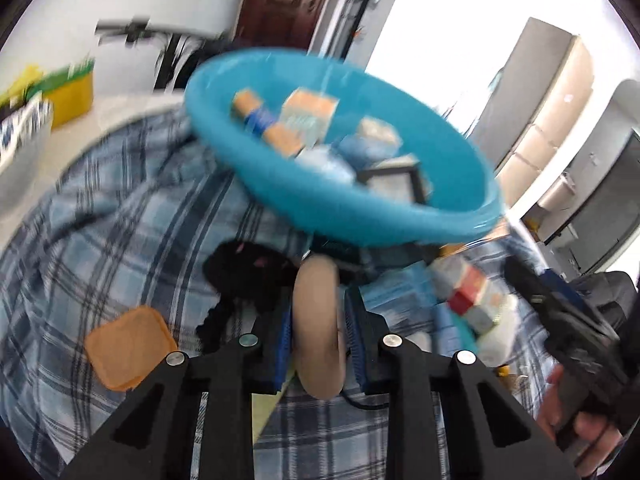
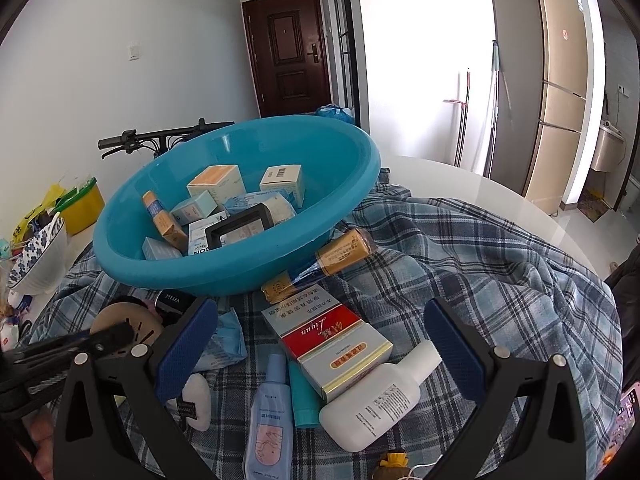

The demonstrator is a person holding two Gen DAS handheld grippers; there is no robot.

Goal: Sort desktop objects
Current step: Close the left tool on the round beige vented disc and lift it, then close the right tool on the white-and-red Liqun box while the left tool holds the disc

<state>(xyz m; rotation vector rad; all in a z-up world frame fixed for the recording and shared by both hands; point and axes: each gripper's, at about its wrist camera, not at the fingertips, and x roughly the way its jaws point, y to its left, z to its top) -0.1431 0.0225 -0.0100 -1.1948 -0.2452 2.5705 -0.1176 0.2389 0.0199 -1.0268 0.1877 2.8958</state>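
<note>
My left gripper (image 1: 319,314) is shut on a beige round disc (image 1: 318,344), held on edge between its blue pads, just short of the blue basin (image 1: 320,216). The right wrist view shows the same disc (image 2: 120,320) at lower left. The basin (image 2: 360,168) holds several small boxes and a black frame. My right gripper (image 2: 322,340) is open above a red and white box (image 2: 332,344). Near it lie a white bottle (image 2: 372,404), a pale blue bottle (image 2: 268,412) and a teal tube (image 2: 304,400). A hand holds the right gripper (image 1: 560,312) at the right of the left wrist view.
A plaid cloth (image 2: 480,280) covers the white table (image 2: 460,184). Gold boxes (image 2: 344,256) lean by the basin. An orange square lid (image 1: 130,354) and a black object (image 1: 244,276) lie on the left. A patterned bowl (image 2: 40,260) and a yellow tub (image 2: 84,204) stand far left.
</note>
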